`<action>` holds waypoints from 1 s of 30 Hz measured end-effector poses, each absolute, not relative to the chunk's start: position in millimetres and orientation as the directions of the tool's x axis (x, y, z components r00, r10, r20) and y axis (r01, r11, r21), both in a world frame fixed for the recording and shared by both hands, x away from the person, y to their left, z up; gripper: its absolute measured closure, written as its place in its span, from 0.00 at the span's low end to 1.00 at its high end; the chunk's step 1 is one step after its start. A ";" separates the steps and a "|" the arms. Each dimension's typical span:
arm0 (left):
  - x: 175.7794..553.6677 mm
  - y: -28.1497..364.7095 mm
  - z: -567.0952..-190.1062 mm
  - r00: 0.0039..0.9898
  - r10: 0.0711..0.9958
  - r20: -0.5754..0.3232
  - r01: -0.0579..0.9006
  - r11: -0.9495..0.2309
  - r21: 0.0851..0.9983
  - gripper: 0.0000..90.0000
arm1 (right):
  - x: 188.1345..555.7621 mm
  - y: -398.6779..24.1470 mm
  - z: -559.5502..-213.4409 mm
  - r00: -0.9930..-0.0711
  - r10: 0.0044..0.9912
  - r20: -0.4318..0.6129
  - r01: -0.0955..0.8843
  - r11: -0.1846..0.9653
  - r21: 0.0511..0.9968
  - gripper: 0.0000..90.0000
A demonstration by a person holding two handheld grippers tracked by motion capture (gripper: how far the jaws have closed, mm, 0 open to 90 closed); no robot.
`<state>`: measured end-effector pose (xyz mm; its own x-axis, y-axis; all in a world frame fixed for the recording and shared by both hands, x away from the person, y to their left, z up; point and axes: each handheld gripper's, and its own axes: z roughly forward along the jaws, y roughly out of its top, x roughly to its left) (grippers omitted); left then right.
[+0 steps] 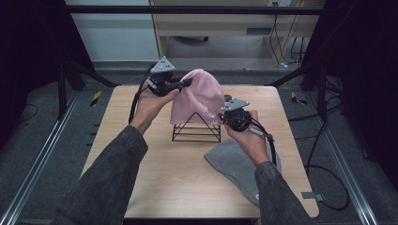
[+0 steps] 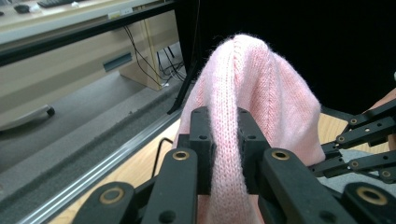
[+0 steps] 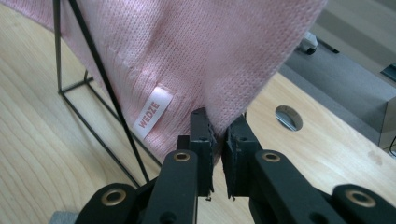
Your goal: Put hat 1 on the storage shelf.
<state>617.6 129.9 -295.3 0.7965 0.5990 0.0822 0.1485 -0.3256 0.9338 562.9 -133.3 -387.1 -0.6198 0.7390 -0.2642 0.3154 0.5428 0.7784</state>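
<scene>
A: High view first. Pink knit hat (image 1: 199,96) draped over black wire stand (image 1: 196,132) mid-table (image 1: 155,183), top lifted off the frame. Left gripper (image 1: 184,84) up at the hat's upper left side, right gripper (image 1: 224,117) down at its lower right edge. Grey hat (image 1: 234,164) lying flat near the right forearm, untouched.

B: Jaw state?

A: Left gripper view: jaws pressed onto a raised fold of the pink knit hat (image 2: 252,98), fabric bunched between the pads. Other gripper at the right edge, farther off. Right gripper view: jaws nearly together, pinching the hem corner of the pink knit hat (image 3: 201,51) just beside the white label (image 3: 152,113). Black wire stand (image 3: 107,93) passing in front, on the wood.

B: Handling?

A: Soft, light, stretchy knit, no stiffness, sags wherever unsupported. Likely to snag on the wire corners if dragged sideways. Best held by the hem band or a thick fold, as now, not a single thin layer, which could slip out. Not fragile.
</scene>
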 end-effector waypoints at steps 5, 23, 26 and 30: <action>616.3 128.3 -299.9 0.804 0.589 0.085 0.144 -0.331 0.933 0.89 | 564.1 -130.8 -398.2 -0.631 0.724 -0.278 0.321 0.570 0.756 0.93; 605.6 125.9 -317.8 0.811 0.573 0.120 0.130 -0.376 0.918 0.89 | 562.7 -136.9 -425.9 -0.637 0.729 -0.252 0.378 0.580 0.721 0.94; 606.0 129.2 -324.6 0.813 0.575 0.094 0.147 -0.359 0.922 0.89 | 562.3 -137.1 -429.6 -0.639 0.727 -0.250 0.385 0.584 0.715 0.94; 602.7 129.0 -329.7 0.821 0.564 0.088 0.145 -0.356 0.923 0.87 | 562.8 -138.3 -433.6 -0.638 0.729 -0.249 0.397 0.588 0.705 0.94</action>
